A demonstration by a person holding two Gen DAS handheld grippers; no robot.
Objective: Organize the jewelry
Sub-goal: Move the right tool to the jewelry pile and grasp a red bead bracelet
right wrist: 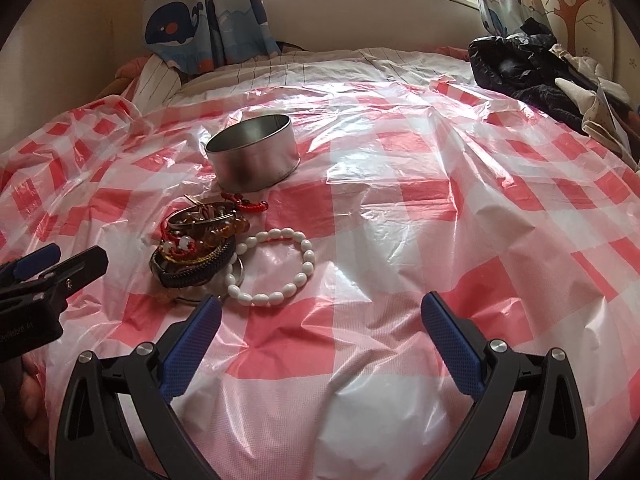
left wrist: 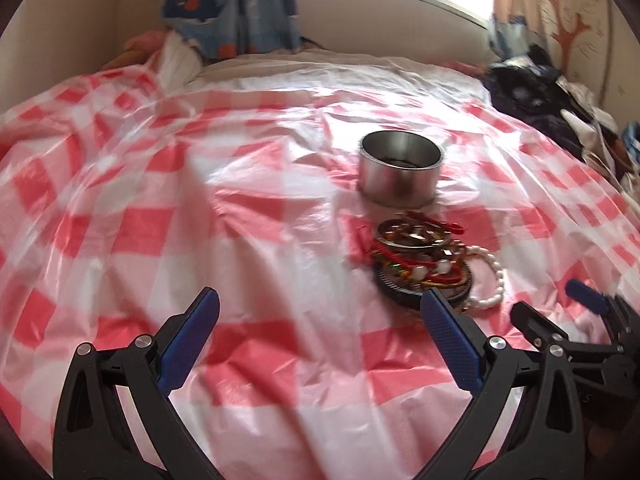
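Observation:
A pile of bracelets point(right wrist: 196, 246) lies on the red-and-white checked plastic sheet point(right wrist: 400, 208): red cords, amber beads, a dark braided band, metal bangles. A white bead bracelet point(right wrist: 276, 267) lies at its right side. A round metal tin point(right wrist: 254, 152) stands open just behind the pile. In the left wrist view the pile point(left wrist: 420, 260), the white bracelet point(left wrist: 490, 280) and the tin point(left wrist: 402, 166) show ahead right. My left gripper point(left wrist: 320, 312) is open and empty, left of the pile. My right gripper point(right wrist: 320, 316) is open and empty, just in front of the white bracelet.
The sheet covers a bed. Dark clothes point(right wrist: 532, 72) are heaped at the far right corner. Whale-print curtains point(right wrist: 200, 16) hang at the wall behind, under a window. The right gripper point(left wrist: 560, 312) shows at the right of the left wrist view; the left gripper point(right wrist: 52, 264) shows at the left of the right wrist view.

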